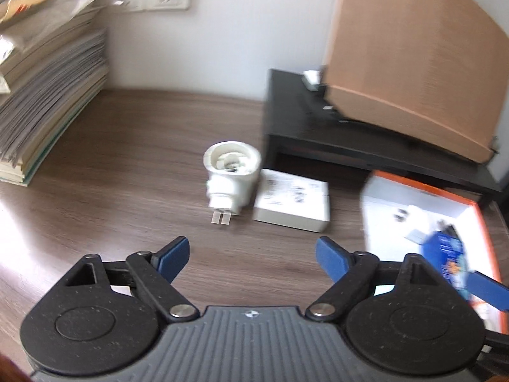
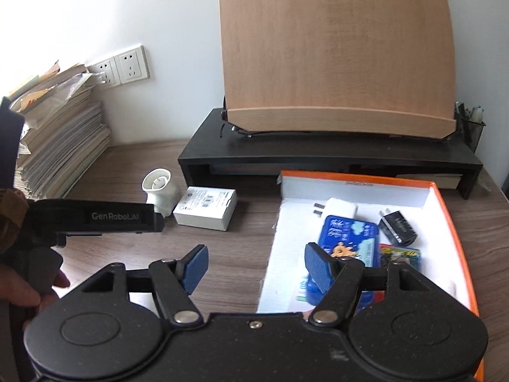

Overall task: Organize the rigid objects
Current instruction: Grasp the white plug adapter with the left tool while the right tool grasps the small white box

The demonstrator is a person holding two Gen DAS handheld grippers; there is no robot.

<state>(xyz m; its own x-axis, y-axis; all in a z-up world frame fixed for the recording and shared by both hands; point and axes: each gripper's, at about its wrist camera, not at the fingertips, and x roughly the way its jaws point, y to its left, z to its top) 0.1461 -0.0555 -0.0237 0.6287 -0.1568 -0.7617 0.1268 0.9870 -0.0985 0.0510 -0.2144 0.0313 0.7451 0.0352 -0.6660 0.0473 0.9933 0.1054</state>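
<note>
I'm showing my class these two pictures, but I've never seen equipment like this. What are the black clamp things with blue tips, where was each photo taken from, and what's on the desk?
No robot here: a person holds a hand-operated clamp in each hand, each carrying its own wide-angle camera looking along its jaws. One picture looks out from the left gripper, the other from the right gripper. Both stand open and hold nothing.

On the wooden desk lie a white plug-in lamp socket and, touching it, a small white box. To the right sits an orange-rimmed tray holding a white charger, a blue tin, a black adapter and a colourful card. Behind stand a black riser with a wooden bookstand, and a paper stack.
</note>
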